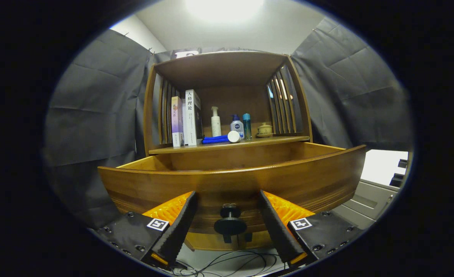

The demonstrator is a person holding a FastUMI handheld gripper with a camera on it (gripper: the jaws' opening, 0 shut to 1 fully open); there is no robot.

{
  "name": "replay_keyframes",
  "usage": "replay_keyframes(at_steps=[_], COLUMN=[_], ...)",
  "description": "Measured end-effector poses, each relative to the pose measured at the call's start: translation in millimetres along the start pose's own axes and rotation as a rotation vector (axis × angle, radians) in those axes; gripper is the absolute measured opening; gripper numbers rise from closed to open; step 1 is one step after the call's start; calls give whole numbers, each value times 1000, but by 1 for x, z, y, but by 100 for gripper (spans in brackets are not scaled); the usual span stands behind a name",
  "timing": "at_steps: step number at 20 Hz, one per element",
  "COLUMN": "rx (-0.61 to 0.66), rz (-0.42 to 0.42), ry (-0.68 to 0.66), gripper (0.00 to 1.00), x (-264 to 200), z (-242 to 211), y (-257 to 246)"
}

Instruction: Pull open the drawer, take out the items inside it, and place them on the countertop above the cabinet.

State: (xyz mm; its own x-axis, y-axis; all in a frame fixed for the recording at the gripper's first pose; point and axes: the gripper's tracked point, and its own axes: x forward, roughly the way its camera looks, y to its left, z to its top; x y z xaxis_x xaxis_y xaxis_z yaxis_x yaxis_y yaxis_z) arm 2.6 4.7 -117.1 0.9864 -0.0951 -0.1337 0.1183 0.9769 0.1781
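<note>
The wooden drawer stands pulled out below the counter, its dark knob between the spread fingers of the hand-held gripper – untouched – likely stiff, heavy, best gripped by that knob.

"人格理论" — white book's spine
</note>
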Motion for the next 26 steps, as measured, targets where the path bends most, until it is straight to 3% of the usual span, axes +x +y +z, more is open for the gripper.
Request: replay_keyframes(at_steps=[16,26], rx=[30,36], rz=[24,48], ry=[-48,-37], gripper=[96,98], x=[10,58], z=[1,7], y=[-5,-9])
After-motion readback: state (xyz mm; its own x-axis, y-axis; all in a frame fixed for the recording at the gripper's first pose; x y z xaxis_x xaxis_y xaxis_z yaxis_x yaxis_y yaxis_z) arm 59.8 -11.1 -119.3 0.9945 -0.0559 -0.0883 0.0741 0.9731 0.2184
